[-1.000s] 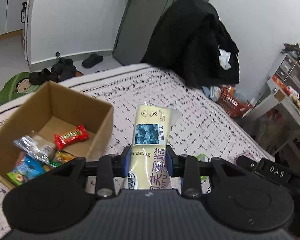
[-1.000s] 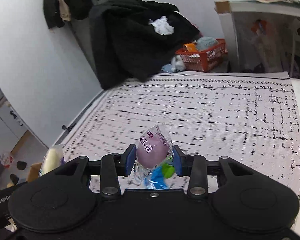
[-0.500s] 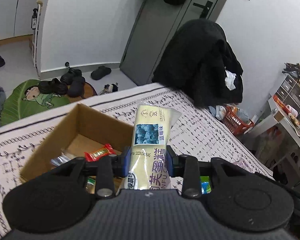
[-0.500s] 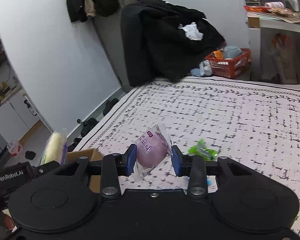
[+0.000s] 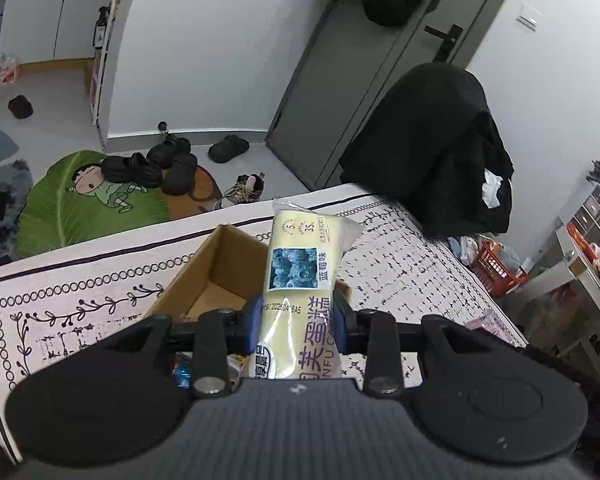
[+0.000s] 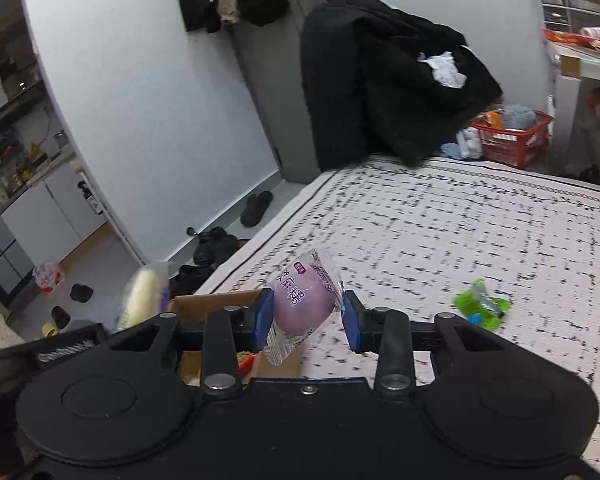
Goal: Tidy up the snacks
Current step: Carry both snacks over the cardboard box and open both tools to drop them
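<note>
Both grippers hold snacks above a cardboard box on the bed.

The left gripper (image 5: pixel 298 322) clamps a yellow snack packet (image 5: pixel 300 276) over the box (image 5: pixel 204 276). The right gripper (image 6: pixel 305 316) pinches a purple wrapped bun (image 6: pixel 302 300) at the box's edge (image 6: pixel 212 305). Farther out, a green wrapper (image 6: pixel 482 309) lies on the patterned cover (image 6: pixel 460 232).

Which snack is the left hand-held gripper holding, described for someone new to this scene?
Start at the patterned bedspread and the cardboard box on it. Above the box, the left hand-held gripper clamps a long pale-yellow packet. Its blueberry picture label and purple lettering set it apart from the round purple snack in the right hand-held gripper.
</note>
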Demonstrator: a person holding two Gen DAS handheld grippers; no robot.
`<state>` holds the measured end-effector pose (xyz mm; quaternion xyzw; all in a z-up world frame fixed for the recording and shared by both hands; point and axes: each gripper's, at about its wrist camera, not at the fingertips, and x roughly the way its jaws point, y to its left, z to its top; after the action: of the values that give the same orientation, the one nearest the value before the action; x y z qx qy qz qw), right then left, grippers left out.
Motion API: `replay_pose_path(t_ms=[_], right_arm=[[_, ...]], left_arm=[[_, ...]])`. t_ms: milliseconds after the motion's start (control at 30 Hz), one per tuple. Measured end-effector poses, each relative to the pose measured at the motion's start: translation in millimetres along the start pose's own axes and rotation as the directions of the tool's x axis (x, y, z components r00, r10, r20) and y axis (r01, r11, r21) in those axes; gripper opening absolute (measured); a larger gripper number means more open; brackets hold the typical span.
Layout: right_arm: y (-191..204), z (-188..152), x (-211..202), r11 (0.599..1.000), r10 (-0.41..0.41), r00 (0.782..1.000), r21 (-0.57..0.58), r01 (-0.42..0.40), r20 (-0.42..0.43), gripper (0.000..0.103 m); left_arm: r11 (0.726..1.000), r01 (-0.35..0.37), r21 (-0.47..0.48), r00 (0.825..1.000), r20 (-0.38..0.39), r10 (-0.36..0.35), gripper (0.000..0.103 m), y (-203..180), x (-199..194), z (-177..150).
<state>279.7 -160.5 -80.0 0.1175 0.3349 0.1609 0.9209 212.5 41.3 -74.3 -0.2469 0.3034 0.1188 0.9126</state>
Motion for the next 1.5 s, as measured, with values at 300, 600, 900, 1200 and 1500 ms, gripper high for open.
replay_pose_path(t_ms=[300,600,900,1200,1500], right_arm=[[41,-4,17,0.998,0.035,0.999,-0.046,-0.036,-0.024,0.036],[67,-7,42,0.996,0.040,0.998,-0.074,-0.043,-0.050,0.036],[84,-8,59,0.997,0.030,0.997,-0.071,-0.035,-0.067,0.036],[91,-7,70,0.999,0.026,0.995,-0.024,-0.029,-0.092,0.059],[74,-12,61,0.999,0.000,0.995,-0.034,-0.004,-0.105,0.068]], left_arm=[[0.995,0.010,-0.102,0.999,-0.030,-0.013,0.034,34,18,6],[0.979,-0.019,-0.202,0.999,-0.050,0.009,0.038,58,36,9],[0.969,-0.010,-0.248,1.000,-0.012,0.007,0.046,77,20,16],[0.957,-0.023,-0.290,1.000,-0.019,0.018,0.050,96,13,19],[0.962,-0.060,-0.265,0.998,-0.027,0.055,0.082,88,11,19]])
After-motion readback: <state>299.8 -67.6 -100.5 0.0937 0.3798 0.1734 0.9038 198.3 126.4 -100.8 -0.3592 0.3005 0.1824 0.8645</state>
